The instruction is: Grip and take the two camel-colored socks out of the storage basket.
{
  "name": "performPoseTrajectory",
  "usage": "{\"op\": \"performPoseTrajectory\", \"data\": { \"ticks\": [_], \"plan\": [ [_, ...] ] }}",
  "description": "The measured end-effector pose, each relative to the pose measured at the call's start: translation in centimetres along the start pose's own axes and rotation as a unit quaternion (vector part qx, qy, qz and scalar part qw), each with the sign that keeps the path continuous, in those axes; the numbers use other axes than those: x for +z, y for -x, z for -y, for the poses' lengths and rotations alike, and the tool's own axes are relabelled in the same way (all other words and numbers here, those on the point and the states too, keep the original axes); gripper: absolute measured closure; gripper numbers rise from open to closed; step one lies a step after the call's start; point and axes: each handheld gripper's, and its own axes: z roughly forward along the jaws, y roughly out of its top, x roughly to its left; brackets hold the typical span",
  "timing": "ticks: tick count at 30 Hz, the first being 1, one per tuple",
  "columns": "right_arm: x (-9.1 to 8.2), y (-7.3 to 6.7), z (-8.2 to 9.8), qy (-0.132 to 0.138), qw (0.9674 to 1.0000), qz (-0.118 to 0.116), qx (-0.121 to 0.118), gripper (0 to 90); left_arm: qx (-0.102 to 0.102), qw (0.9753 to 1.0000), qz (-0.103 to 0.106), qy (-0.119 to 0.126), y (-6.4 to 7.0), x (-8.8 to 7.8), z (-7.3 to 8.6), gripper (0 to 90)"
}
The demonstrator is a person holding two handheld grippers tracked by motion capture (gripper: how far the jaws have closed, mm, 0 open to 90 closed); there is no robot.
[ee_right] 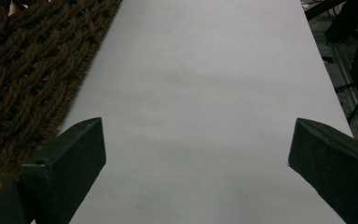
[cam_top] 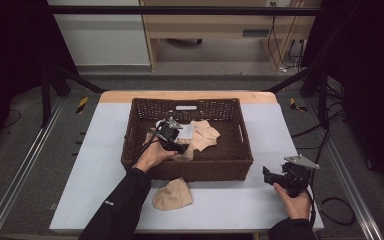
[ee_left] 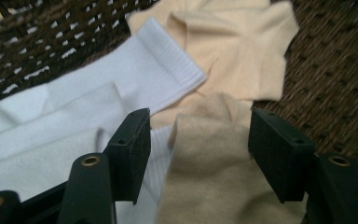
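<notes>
A brown wicker basket [cam_top: 195, 170] stands mid-table with several socks in it. My left gripper [cam_top: 181, 147] reaches down into it. In the left gripper view that gripper [ee_left: 200, 154] is open, its jaws standing either side of a tan sock [ee_left: 214, 182] without closing on it. White socks [ee_left: 74, 126] lie to its left and a peach sock [ee_left: 233, 42] beyond it. My right gripper [cam_top: 266, 176] hovers low over the table off the basket's front right corner. It [ee_right: 196, 154] is wide open with nothing between its jaws.
A beige sock [cam_top: 172, 195] lies bunched on the white table top [cam_top: 280, 130] just in front of the basket. The basket's woven wall [ee_right: 23, 84] runs close on the right gripper's left. Black frame legs and cables surround the table.
</notes>
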Motion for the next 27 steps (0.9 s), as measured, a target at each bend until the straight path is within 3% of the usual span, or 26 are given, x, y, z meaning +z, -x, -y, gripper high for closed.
{"op": "performPoseTrajectory", "data": {
  "ticks": [1,2,5,10,13,15,16,19,20,21,24,25,26,27],
  "plan": [
    [0.0,0.0,0.0,0.000,1.0000,0.000,0.000,4.3,0.001,1.0000,0.000,-0.010,0.0,0.1,0.0,39.0],
    [0.0,0.0,0.0,0.000,1.0000,0.000,-0.001,4.3,0.002,0.9995,0.011,-0.030,0.1,0.2,0.0,46.9],
    [-0.1,0.1,0.0,0.002,1.0000,0.003,0.002,4.3,0.008,0.9986,0.015,-0.049,0.4,0.3,0.0,59.5],
    [-0.2,0.1,-0.1,0.004,1.0000,0.003,0.001,4.4,0.017,0.9985,0.006,-0.051,0.5,-0.1,-0.1,81.8],
    [-0.2,0.1,-0.1,0.005,1.0000,0.005,0.000,4.4,0.013,0.9989,0.005,-0.046,0.5,-0.3,-0.2,85.9],
    [-0.2,0.2,-0.1,0.005,1.0000,0.005,0.001,4.3,0.015,0.9992,-0.004,-0.036,0.6,-0.6,-0.3,86.5],
    [-0.3,0.2,-0.1,0.006,1.0000,0.005,0.003,4.4,0.008,0.9997,-0.012,-0.018,0.6,-1.0,-0.3,86.6],
    [-0.3,0.2,-0.1,0.007,1.0000,0.006,0.004,4.3,0.007,0.9999,-0.013,-0.002,0.5,-1.4,-0.4,86.8],
    [-0.4,0.2,-0.1,0.008,0.9999,0.006,0.006,4.3,-0.001,0.9997,-0.011,0.023,0.4,-1.8,-0.4,86.8],
    [-0.4,0.2,-0.1,0.008,0.9999,0.006,0.006,4.3,-0.001,0.9997,-0.011,0.023,0.4,-1.8,-0.4,86.8],
    [-0.3,0.3,-0.1,0.009,0.9999,0.007,0.004,4.3,-0.014,0.9979,-0.014,0.062,0.2,-2.5,-0.5,87.0],
    [-0.3,0.3,-0.1,0.009,0.9999,0.007,0.004,4.3,-0.014,0.9979,-0.014,0.062,0.2,-2.5,-0.5,87.0],
    [-0.3,0.3,-0.1,0.008,0.9999,0.007,0.004,4.3,-0.026,0.9961,-0.008,0.083,0.1,-2.9,-0.5,87.1],
    [-0.3,0.3,-0.1,0.008,0.9999,0.007,0.004,4.3,-0.026,0.9961,-0.008,0.083,0.1,-2.9,-0.5,87.1]
  ]
}}
